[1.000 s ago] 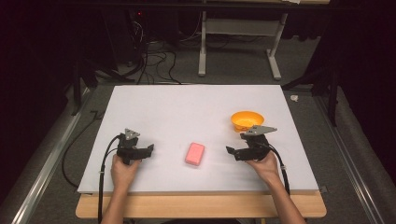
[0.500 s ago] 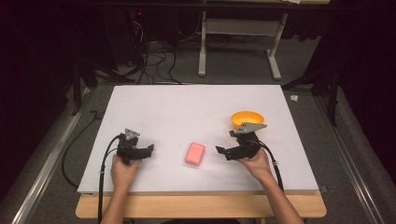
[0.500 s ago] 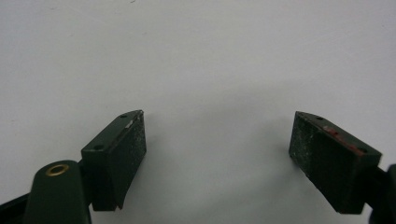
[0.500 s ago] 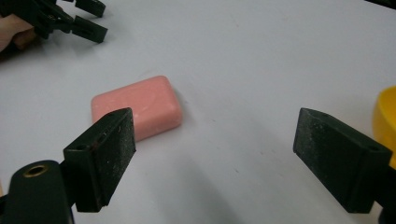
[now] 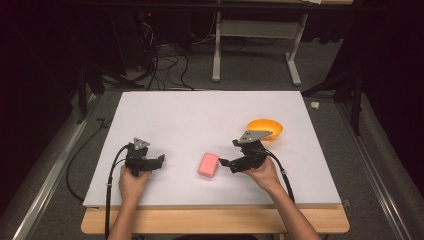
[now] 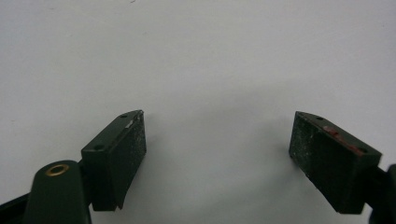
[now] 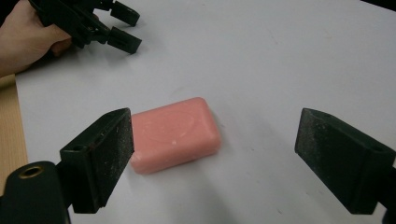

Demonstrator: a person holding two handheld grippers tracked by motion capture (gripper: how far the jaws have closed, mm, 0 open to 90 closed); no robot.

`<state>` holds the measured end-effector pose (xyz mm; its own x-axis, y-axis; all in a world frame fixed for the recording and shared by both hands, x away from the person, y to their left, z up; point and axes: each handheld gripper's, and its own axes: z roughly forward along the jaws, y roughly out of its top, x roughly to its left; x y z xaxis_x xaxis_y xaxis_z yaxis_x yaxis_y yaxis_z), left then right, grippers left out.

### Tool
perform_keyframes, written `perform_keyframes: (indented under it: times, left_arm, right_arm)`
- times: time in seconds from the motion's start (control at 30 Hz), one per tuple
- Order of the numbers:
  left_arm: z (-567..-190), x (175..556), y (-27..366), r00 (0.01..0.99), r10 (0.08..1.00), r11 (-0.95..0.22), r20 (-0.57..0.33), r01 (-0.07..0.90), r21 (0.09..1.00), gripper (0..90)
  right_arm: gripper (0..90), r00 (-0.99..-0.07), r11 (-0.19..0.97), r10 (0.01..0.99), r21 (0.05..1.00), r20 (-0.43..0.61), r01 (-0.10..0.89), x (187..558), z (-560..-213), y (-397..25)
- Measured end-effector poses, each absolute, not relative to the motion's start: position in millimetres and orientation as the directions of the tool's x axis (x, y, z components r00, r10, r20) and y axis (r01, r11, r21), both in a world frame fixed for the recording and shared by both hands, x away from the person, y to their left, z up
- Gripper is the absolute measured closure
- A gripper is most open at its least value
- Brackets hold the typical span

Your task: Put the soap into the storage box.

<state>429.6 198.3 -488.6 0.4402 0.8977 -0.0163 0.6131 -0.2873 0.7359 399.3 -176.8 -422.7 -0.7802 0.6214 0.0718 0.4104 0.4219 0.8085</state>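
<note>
One pink soap bar (image 5: 208, 164), one orange bowl (image 5: 265, 129), two tools (image 5: 161, 159) (image 5: 224, 162)

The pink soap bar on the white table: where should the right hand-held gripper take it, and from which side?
Probably across the two long flat sides of the pink soap bar, at mid-length, coming from the right, where the right hand-held gripper is already open and aimed. The bar lies flat on the table; its short width fits between the jaws, and flat sides should slip less than the rounded corners.
</note>
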Motion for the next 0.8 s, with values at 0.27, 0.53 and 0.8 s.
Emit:
perform_keyframes:
  times: [0.27, 0.53, 0.8]
  left_arm:
    - [-488.6, 429.6, 198.3, 0.440, 0.898, -0.287, -0.016, 0.613, 0.736, 19.3]
    - [-488.6, 429.6, 198.4, 0.441, 0.898, -0.288, -0.016, 0.613, 0.736, 19.3]
    - [-488.7, 429.6, 198.3, 0.440, 0.898, -0.287, -0.017, 0.613, 0.736, 19.3]
  right_arm:
    - [12.1, -0.810, 0.453, 0.581, 0.797, 0.075, 0.399, 402.6, -427.4, -154.2]
    - [12.1, -0.830, 0.483, 0.554, 0.785, 0.069, 0.388, 407.3, -433.6, -136.6]
    - [12.0, -0.833, 0.514, 0.548, 0.756, 0.074, 0.405, 415.7, -448.5, -125.1]
